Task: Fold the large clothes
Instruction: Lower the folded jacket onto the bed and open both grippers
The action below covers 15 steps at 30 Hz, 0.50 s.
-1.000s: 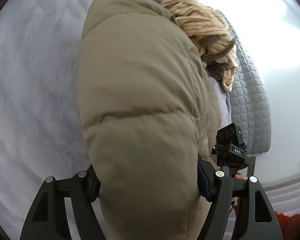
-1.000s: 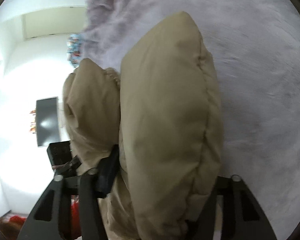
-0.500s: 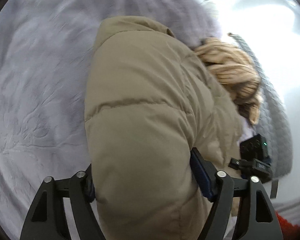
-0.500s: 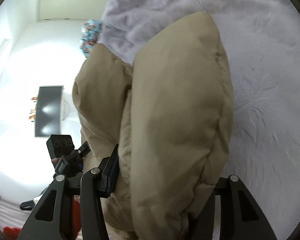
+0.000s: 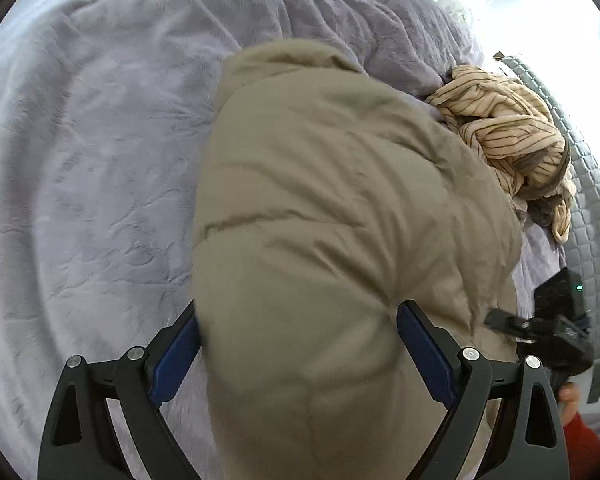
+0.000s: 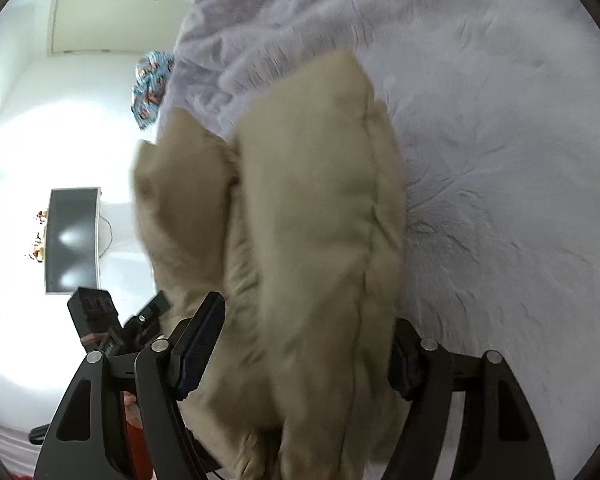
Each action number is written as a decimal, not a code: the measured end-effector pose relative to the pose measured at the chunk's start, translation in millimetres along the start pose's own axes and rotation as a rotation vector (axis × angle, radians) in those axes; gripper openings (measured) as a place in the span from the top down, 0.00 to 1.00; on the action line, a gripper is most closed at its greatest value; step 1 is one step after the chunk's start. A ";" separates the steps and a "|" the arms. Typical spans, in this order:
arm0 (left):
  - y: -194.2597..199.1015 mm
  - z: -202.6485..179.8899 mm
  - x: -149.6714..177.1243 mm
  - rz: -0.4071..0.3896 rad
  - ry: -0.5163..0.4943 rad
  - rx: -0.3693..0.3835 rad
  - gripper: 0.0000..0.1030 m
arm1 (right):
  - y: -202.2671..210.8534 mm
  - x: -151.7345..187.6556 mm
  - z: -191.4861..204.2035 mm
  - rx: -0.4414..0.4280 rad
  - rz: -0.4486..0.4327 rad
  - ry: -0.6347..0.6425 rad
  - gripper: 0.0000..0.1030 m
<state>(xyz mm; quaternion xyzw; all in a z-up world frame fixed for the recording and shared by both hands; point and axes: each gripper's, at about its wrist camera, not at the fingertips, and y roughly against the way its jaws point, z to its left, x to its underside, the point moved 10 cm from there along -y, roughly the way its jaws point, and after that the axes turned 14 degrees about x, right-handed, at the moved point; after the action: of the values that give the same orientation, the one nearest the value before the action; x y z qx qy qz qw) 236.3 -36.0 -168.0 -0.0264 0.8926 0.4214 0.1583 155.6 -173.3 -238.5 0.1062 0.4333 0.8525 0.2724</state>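
Two grippers flank one tan puffer jacket (image 5: 340, 240) lying bundled on the lilac blanket (image 5: 92, 168). Left gripper (image 5: 300, 344) tips steeply down, jaws opening wide, jacket between them. Right gripper (image 6: 300, 344) slants lower, jaws also opening around the padding. One striped beige garment (image 5: 512, 136) lies crumpled just beyond.

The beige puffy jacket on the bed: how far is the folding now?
Done: the beige puffy jacket is already bunched into a thick bundle on the purple blanket. In hand: the left hand-held gripper and right hand-held gripper have the bundle between their jaws, which are opening. Left: the striped garment lies crumpled beside it, not yet folded.
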 end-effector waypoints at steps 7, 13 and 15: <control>44.9 -14.5 19.3 -0.022 -0.035 -0.107 0.08 | 50.7 37.1 3.5 0.071 -0.089 -0.016 0.27; 80.6 -20.6 38.6 -0.030 -0.040 -0.158 0.08 | 92.6 59.1 -6.7 0.111 -0.110 -0.008 0.27; 92.2 -19.3 46.3 -0.033 -0.044 -0.166 0.08 | 98.5 68.3 -3.5 0.141 -0.119 0.006 0.27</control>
<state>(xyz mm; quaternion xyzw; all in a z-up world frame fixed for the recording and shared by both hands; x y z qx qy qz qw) 170.7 12.7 -102.1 -0.0446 0.8503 0.4917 0.1821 60.9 -184.5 -165.8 0.0968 0.4984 0.8025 0.3133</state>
